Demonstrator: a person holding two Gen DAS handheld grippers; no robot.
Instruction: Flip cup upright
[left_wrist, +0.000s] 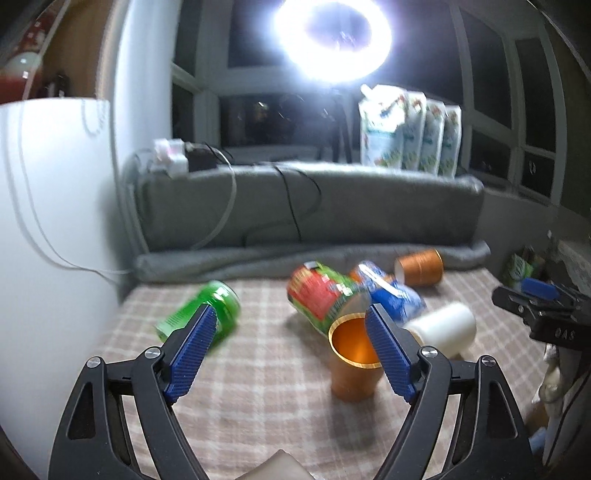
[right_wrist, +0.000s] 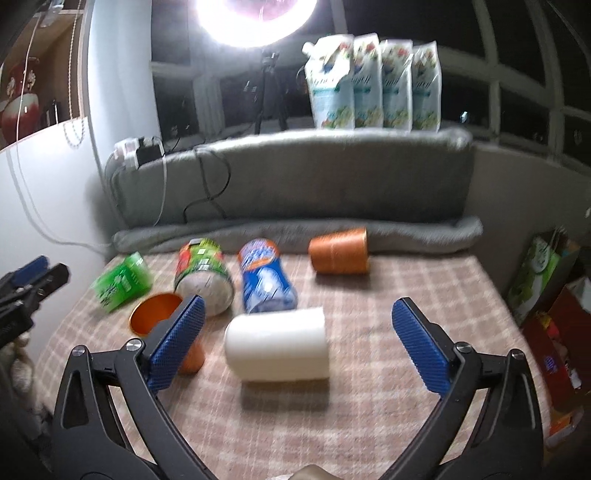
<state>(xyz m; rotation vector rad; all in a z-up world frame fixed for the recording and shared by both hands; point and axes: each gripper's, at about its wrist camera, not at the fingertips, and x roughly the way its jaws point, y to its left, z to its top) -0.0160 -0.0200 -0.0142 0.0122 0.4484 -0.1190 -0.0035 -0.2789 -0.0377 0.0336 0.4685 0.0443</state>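
Orange cup stands upright, mouth up, lower centre-right of the left view, on the checked cloth; left gripper has its jaws apart, empty, right finger crossing in front of the cup's rim. Right gripper likewise apart and empty; white cup lies on its side between its fingers at frame centre; second orange cup lies on its side, upper centre.

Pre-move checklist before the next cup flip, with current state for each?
1. Left claw open, holding nothing: ok.
2. Right claw open, holding nothing: ok.
3. Near orange cup upright, mouth up: ok.
4. White cup upright: not ok, on its side in front of the right claw.
5. Far orange cup upright: not ok, on its side.
6. White cup's mouth direction: cannot tell.
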